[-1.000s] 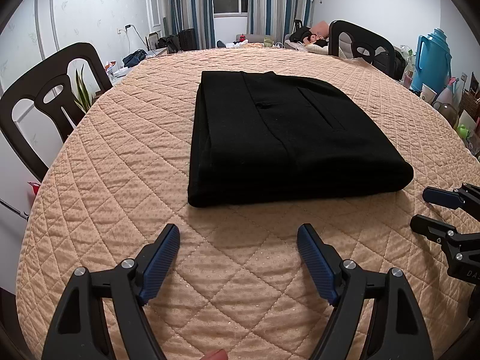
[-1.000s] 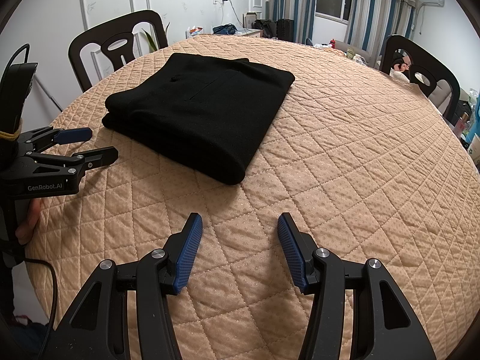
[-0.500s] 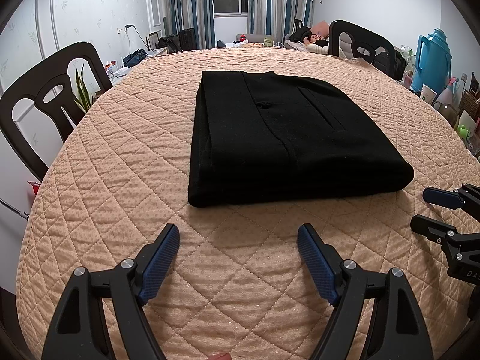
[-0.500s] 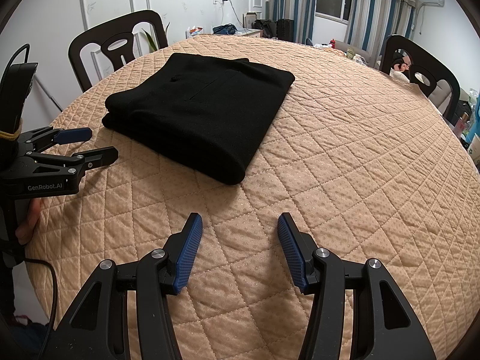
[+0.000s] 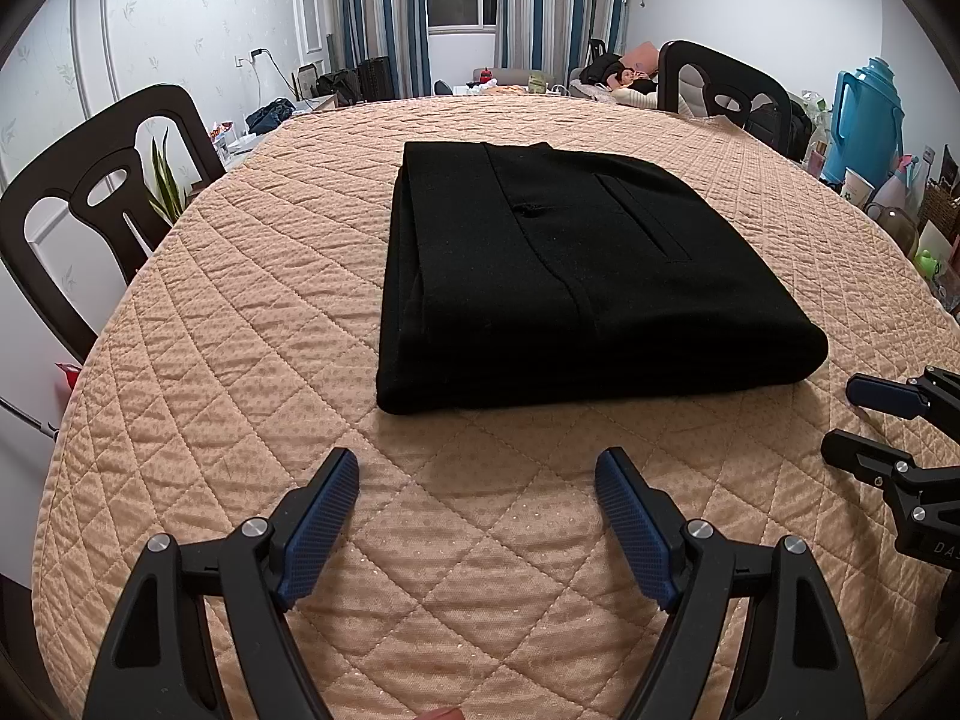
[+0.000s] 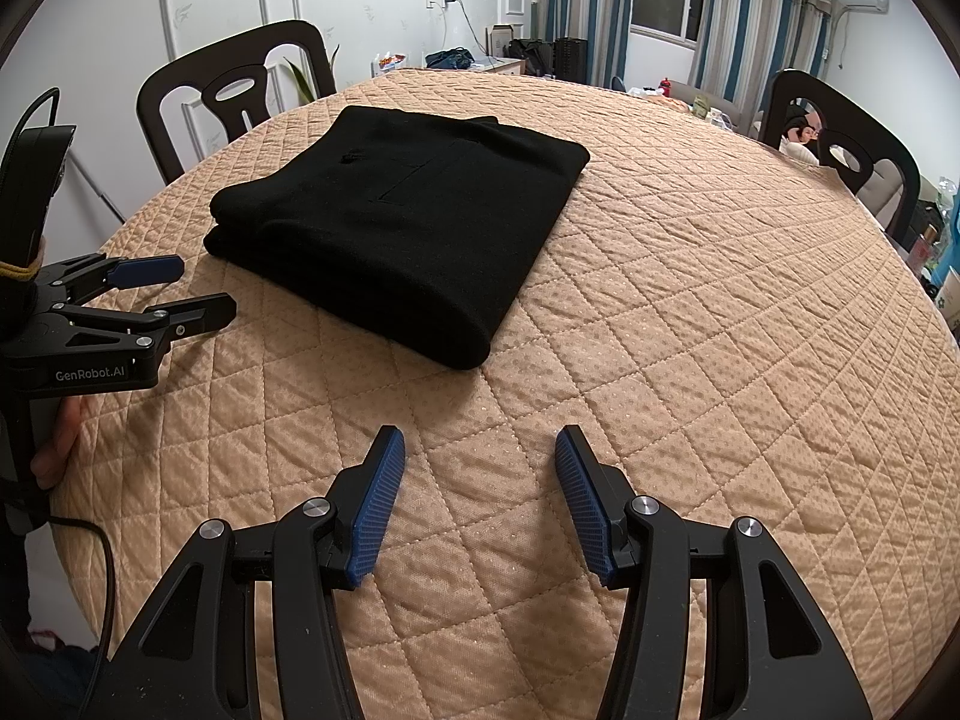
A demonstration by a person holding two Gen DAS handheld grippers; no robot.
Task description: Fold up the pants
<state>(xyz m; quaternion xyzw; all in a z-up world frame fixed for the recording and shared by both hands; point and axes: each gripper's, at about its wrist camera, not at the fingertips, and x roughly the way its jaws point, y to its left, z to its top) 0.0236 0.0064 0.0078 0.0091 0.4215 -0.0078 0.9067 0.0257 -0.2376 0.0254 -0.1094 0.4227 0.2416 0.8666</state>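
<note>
Lying folded on the counter (image 5: 252, 324), the pants (image 5: 576, 276) look finished; both tools, left (image 5: 477, 480) and right (image 6: 480, 456), stand wide and empty near them, where a careless nudge could undo the layers.

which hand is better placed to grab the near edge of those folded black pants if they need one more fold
Left, probably. The left hand-held gripper is open and faces the pants' near edge. The right hand-held gripper, also open, points at bare quilted table cover beside their corner.

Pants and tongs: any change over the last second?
No visible change. The folded black pants lie in the same spot on the quilted tablecloth, and both the left tongs and right tongs hang open short of them, holding nothing.
</note>
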